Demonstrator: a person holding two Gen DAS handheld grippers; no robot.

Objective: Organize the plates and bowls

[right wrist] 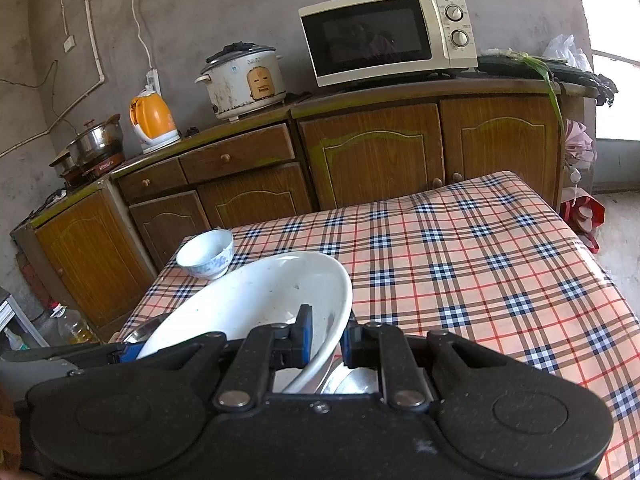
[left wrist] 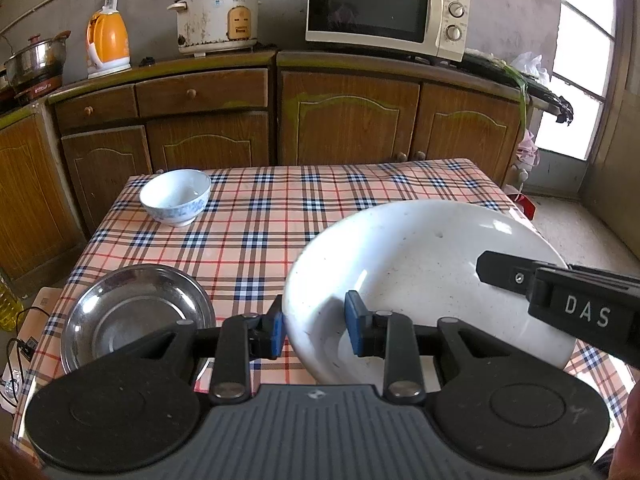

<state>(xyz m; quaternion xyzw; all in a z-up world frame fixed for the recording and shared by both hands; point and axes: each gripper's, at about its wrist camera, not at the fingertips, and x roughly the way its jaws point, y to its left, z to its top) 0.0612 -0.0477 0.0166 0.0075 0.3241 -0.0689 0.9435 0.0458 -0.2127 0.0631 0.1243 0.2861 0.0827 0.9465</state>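
A large white deep plate (left wrist: 420,264) (right wrist: 248,300) is held tilted above the checked table (left wrist: 260,224) by both grippers. My left gripper (left wrist: 315,330) has its blue pads either side of the plate's left rim and is shut on it. My right gripper (right wrist: 326,336) is shut on the opposite rim, and it also reaches in from the right in the left wrist view (left wrist: 496,272). A steel dish (left wrist: 136,316) lies on the table left of the plate. At the far left corner stands a small white bowl (left wrist: 176,200) (right wrist: 206,254) with a blue pattern.
Wooden cabinets (left wrist: 344,120) run behind the table, carrying a microwave (left wrist: 384,12), a rice cooker (left wrist: 216,20), an orange kettle (left wrist: 108,44) and a steel pot (left wrist: 36,60). An oil bottle (right wrist: 76,328) stands on the floor left of the table. Something shiny and metallic (right wrist: 352,380) shows under the plate's near rim.
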